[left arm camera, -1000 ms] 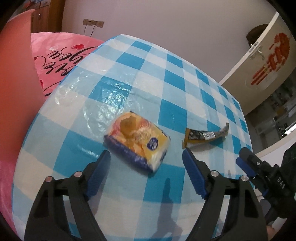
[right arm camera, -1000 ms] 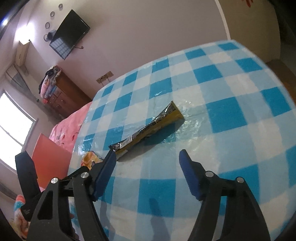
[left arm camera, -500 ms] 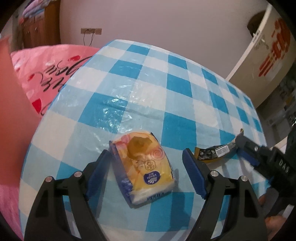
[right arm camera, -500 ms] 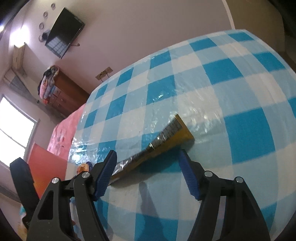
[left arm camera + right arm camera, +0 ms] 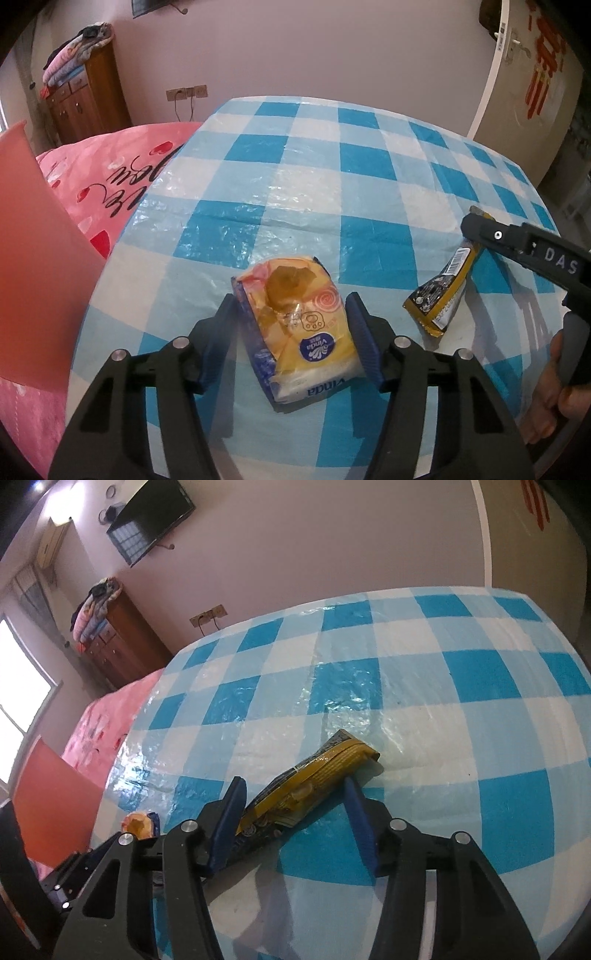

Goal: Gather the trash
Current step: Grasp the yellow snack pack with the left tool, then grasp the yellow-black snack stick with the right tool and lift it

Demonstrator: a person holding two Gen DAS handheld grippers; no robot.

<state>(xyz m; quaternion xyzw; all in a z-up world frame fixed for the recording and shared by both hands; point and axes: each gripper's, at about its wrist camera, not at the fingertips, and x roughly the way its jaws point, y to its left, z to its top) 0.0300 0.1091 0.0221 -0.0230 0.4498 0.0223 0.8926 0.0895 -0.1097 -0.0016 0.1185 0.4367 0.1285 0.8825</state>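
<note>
**Both grippers closing around trash on the checked table**

Your table [image 5: 332, 177] fills both views, under a blue-and-white checked plastic cloth that is crinkled and glossy. To its left lies a pink bedspread [image 5: 110, 177] with hearts and script, and a flat red board [image 5: 40, 266] stands at the table's left edge, close to your left gripper's side. Behind are a wooden dresser [image 5: 88, 99] topped with folded bedding, a wall-mounted TV [image 5: 149, 520] and a white door [image 5: 524, 74] with red decoration.

Your left gripper [image 5: 291, 336] straddles the tissue pack [image 5: 299, 332], an orange and blue pack lying flat near the table's front edge. Its jaws are closing, with the pack between them; the right pad looks to be at the pack's side, the left blurred and just beside it, so you cannot yet call it a firm clamp.

Your right gripper [image 5: 295, 823] is closing too, with the wrapper [image 5: 306, 786], a long yellow and black packet, lying slantwise between its jaws. Gaps show on both sides. The wrapper lies to the right of the pack, well apart. Nothing blocks either piece.
</note>
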